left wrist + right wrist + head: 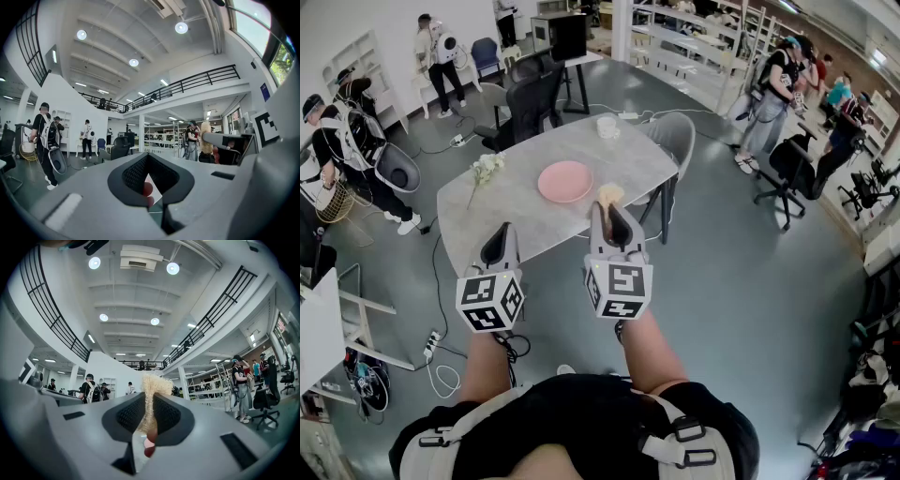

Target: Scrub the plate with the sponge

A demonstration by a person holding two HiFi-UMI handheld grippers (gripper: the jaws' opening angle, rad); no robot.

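A round pink plate (565,181) lies near the middle of the grey table (516,211). My right gripper (611,220) is shut on a fuzzy beige sponge (610,195), which sticks out past its fingertips. In the right gripper view the sponge (151,392) fills the gap between the jaws of that gripper (149,420). My left gripper (500,248) hangs beside it to the left, shut with nothing in it. The left gripper view shows only a thin slit between the jaws of this gripper (149,176). Both grippers are raised on the near side of the table, short of the plate, and both point upward.
A sprig of white flowers (486,170) lies left of the plate and a white cup (607,127) stands at the far edge. A grey chair (675,136) and a black office chair (530,98) stand by the table. Several people stand around the hall.
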